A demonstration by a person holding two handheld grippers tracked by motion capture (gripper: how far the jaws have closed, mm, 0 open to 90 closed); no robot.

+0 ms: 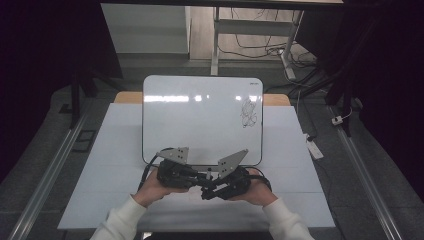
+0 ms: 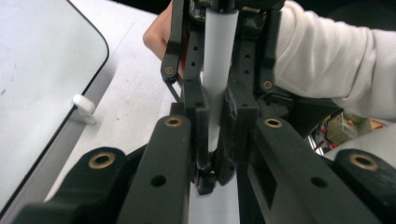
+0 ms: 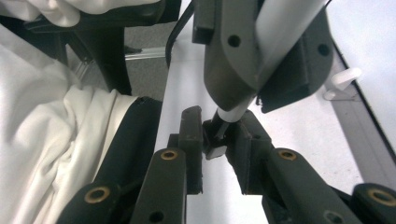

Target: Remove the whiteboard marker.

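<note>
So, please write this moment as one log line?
left gripper: shut on marker | right gripper: shut on cap | board: scribble

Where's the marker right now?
The marker is held between the two grippers at the near edge of the whiteboard: its white barrel is clamped in the left gripper, and the right gripper pinches its black cap.

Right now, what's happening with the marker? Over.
Left gripper shut on marker. Right gripper shut on its black end. Marker held between both, just before the board. Nothing in the way.
</note>
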